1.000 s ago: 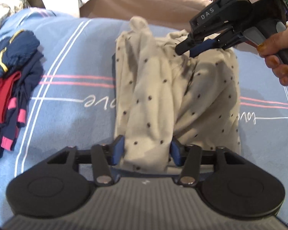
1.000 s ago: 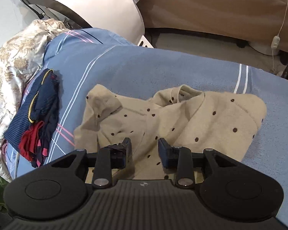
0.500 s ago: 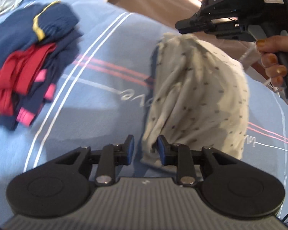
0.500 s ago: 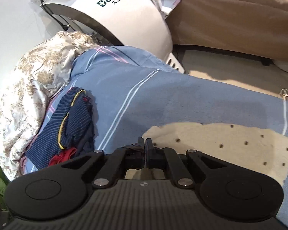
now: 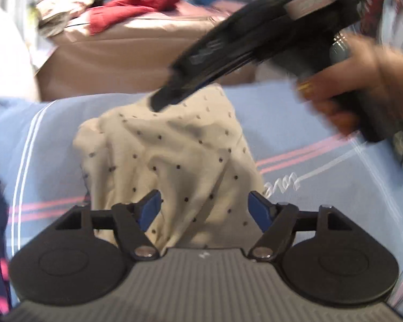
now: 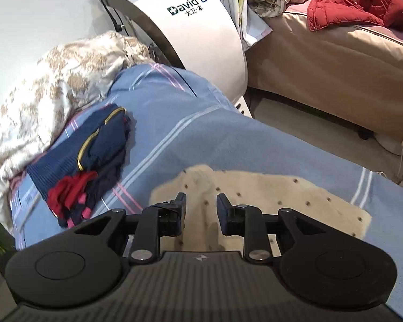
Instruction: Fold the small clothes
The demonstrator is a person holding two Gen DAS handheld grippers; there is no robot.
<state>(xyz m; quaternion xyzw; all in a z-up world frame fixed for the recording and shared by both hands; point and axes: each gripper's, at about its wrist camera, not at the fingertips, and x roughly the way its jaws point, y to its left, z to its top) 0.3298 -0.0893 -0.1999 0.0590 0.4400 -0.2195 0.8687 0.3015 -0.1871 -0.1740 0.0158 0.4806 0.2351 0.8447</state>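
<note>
A beige garment with dark dots (image 5: 174, 158) lies bunched on the blue striped bedsheet (image 5: 295, 123). My left gripper (image 5: 204, 209) is open, its blue pads either side of the garment's near edge. My right gripper (image 6: 200, 209) is open with a narrow gap, just above the garment's flat part (image 6: 268, 190). In the left wrist view the right gripper's tip (image 5: 169, 96) sits at the garment's far edge, blurred by motion.
A pile of folded navy and red clothes (image 6: 94, 150) lies on the sheet's left side. A floral quilt (image 6: 40, 96) and a white machine (image 6: 180, 26) stand beyond it. A brown bed (image 6: 335, 53) with a red jacket (image 6: 362, 10) is at the back right.
My left gripper has opened wide around the garment's near edge. My right gripper, shut half a second ago, has opened. The garment has dropped into a bunched heap.
</note>
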